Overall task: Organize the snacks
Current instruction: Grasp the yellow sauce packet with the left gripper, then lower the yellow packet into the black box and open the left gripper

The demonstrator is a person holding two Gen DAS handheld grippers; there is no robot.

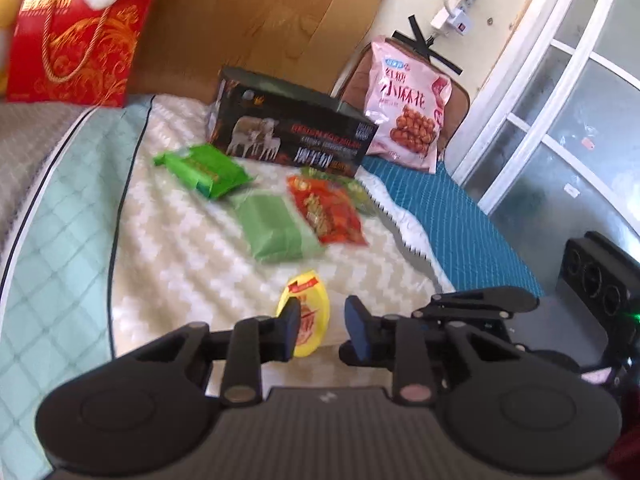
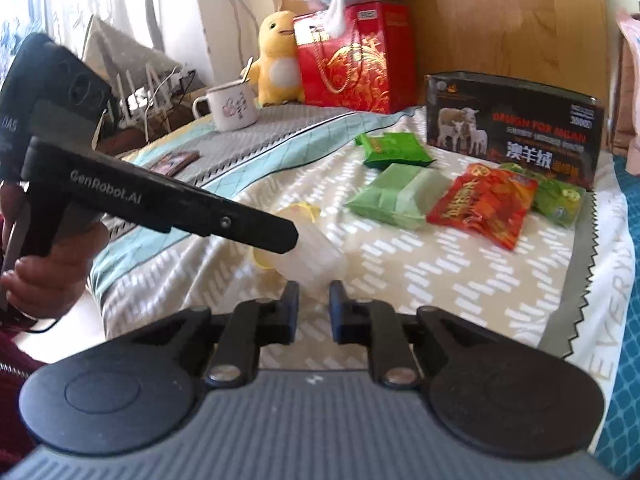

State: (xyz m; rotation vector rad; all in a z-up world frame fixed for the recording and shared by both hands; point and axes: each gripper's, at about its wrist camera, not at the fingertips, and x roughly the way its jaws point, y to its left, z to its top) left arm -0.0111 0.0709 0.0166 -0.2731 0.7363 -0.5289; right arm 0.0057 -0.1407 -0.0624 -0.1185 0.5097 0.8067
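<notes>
Snack packets lie on a patterned blanket (image 1: 192,264) on a bed: a bright green packet (image 1: 206,170), a pale green packet (image 1: 276,226), a red packet (image 1: 330,212) and a yellow-green packet (image 2: 560,200). A small yellow packet (image 1: 306,312) lies between the open fingers of my left gripper (image 1: 322,328). My right gripper (image 2: 314,308) is open and empty, just short of that same packet, which looks pale and washed out (image 2: 308,248) in the right wrist view. The left gripper's body (image 2: 160,208) crosses the right wrist view.
A black box with sheep (image 1: 288,136) stands behind the packets. A pink snack bag (image 1: 408,104) leans on a chair. A red gift box (image 1: 76,36), a yellow plush duck (image 2: 278,64) and a mug (image 2: 232,106) stand at the head of the bed.
</notes>
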